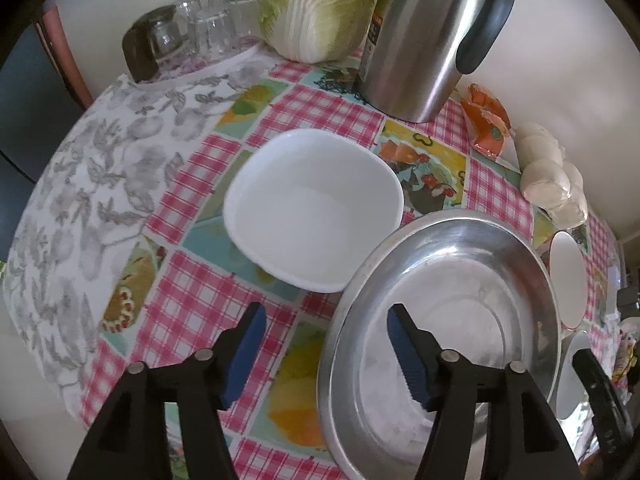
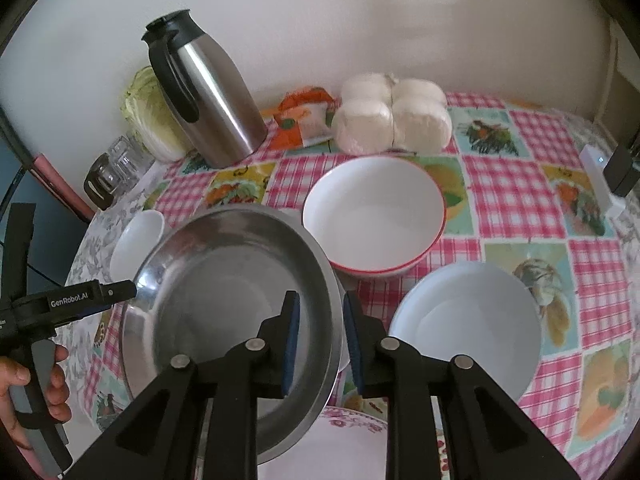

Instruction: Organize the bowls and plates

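Both grippers, left (image 1: 324, 352) and right (image 2: 318, 340), are hanging spread astride the steel bowl's (image 2: 224, 300) rim, pinching nothing; it is resting tilted on a flowered plate (image 2: 332, 440); lifting clear straight upward looks wisest.

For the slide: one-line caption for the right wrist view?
Open right gripper straddles the round steel basin's rim beside a red-rimmed white bowl.

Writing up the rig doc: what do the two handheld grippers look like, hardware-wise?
Both match: the left gripper and right gripper have black angular plastic fingers on linkage arms with round silver pivot pins, and ribbed blue pads on the inner faces. Seen from the right wrist view, the left unit's black body carries white "GenRobot.AI" lettering, with a grey handle in a hand. No sleeve or cable is clearly visible.
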Action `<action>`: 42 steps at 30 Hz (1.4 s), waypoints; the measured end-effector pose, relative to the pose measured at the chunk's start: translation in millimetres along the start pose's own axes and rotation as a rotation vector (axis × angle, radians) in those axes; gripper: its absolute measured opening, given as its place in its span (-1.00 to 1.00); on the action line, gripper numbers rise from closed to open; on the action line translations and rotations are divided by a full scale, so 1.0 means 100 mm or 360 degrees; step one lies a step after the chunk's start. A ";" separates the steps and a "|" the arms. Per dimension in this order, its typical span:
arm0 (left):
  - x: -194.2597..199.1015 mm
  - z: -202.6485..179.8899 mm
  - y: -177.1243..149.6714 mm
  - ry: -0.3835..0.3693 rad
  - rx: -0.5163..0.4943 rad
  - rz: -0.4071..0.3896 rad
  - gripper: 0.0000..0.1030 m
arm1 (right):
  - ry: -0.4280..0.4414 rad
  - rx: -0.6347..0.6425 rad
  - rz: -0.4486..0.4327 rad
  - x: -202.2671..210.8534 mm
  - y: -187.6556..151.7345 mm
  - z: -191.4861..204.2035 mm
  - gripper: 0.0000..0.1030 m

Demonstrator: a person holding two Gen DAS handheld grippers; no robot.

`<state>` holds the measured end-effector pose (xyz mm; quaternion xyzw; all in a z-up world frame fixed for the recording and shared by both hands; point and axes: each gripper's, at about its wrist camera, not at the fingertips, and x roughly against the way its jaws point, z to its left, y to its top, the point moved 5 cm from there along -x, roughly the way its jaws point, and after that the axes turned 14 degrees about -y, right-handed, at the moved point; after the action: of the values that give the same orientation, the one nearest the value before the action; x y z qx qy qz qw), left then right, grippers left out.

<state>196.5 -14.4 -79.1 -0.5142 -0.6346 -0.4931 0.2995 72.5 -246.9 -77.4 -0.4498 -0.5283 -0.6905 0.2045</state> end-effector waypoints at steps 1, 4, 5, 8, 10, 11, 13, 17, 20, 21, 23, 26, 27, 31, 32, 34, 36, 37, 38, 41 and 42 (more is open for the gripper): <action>0.02 0.00 0.00 0.0003 0.0002 -0.0002 0.40 | -0.0007 -0.0001 -0.0005 0.03 0.01 0.00 -0.23; 0.06 -0.01 -0.01 0.0017 -0.0005 -0.0010 0.46 | -0.0004 -0.0008 -0.0007 0.10 0.01 0.01 0.03; 0.07 -0.01 -0.02 0.0022 -0.0006 -0.0014 0.52 | -0.0007 -0.0006 -0.0010 0.12 0.02 0.01 0.08; 0.07 -0.02 -0.04 0.0013 -0.0010 -0.0017 0.73 | -0.0056 -0.0020 -0.0029 0.18 0.03 0.00 0.54; 0.07 -0.01 -0.06 0.0015 -0.0014 -0.0020 0.84 | -0.0059 -0.0058 -0.0030 0.21 0.03 -0.03 0.60; 0.07 -0.01 -0.07 0.0023 -0.0019 -0.0025 0.89 | -0.0047 -0.0069 -0.0025 0.22 0.03 -0.04 0.60; 0.09 -0.01 -0.08 0.0035 -0.0024 -0.0044 0.93 | -0.0038 -0.0080 -0.0019 0.24 0.02 -0.05 0.60; 0.16 -0.03 -0.08 0.0026 -0.0022 -0.0102 1.00 | -0.0068 -0.0070 -0.0015 0.25 0.00 -0.06 0.61; 0.19 -0.04 -0.09 -0.0005 0.0002 -0.0118 1.00 | -0.0064 -0.0085 -0.0008 0.27 -0.02 -0.07 0.63; 0.19 -0.04 -0.10 -0.0010 0.0007 -0.0121 1.00 | -0.0060 -0.0089 -0.0006 0.28 -0.03 -0.07 0.63; 0.21 -0.06 -0.12 -0.0015 0.0000 -0.0127 1.00 | -0.0050 -0.0093 -0.0005 0.32 -0.05 -0.08 0.63; 0.26 -0.15 -0.15 -0.0025 -0.0040 -0.0142 1.00 | -0.0040 -0.0107 -0.0008 0.38 -0.07 -0.09 0.63; 0.28 -0.17 -0.16 -0.0029 -0.0050 -0.0148 1.00 | -0.0035 -0.0113 -0.0009 0.41 -0.08 -0.10 0.63; 0.34 -0.27 -0.23 -0.0076 -0.0057 -0.0168 1.00 | -0.0037 -0.0145 -0.0021 0.50 -0.16 -0.15 0.63; 0.35 -0.30 -0.25 -0.0090 -0.0057 -0.0166 1.00 | -0.0037 -0.0158 -0.0016 0.51 -0.20 -0.17 0.63; 0.36 -0.37 -0.29 -0.0106 -0.0074 -0.0171 1.00 | -0.0041 -0.0174 -0.0001 0.52 -0.25 -0.20 0.63; 0.39 -0.45 -0.34 -0.0126 -0.0095 -0.0180 1.00 | -0.0050 -0.0183 0.0010 0.56 -0.31 -0.23 0.63; 0.40 -0.48 -0.36 -0.0135 -0.0099 -0.0180 1.00 | -0.0054 -0.0188 0.0008 0.58 -0.34 -0.24 0.63; 0.40 -0.51 -0.39 -0.0147 -0.0101 -0.0179 1.00 | -0.0055 -0.0196 0.0004 0.59 -0.35 -0.25 0.63; 0.42 -0.60 -0.46 -0.0174 -0.0115 -0.0169 1.00 | -0.0047 -0.0246 -0.0008 0.66 -0.40 -0.31 0.63; 0.43 -0.62 -0.48 -0.0177 -0.0124 -0.0165 1.00 | -0.0038 -0.0262 -0.0007 0.67 -0.43 -0.32 0.63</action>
<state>130.4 -56.0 -35.6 -0.5187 -0.6562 -0.5029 0.2176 -7.0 -247.9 -45.7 -0.4723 -0.4730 -0.7266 0.1590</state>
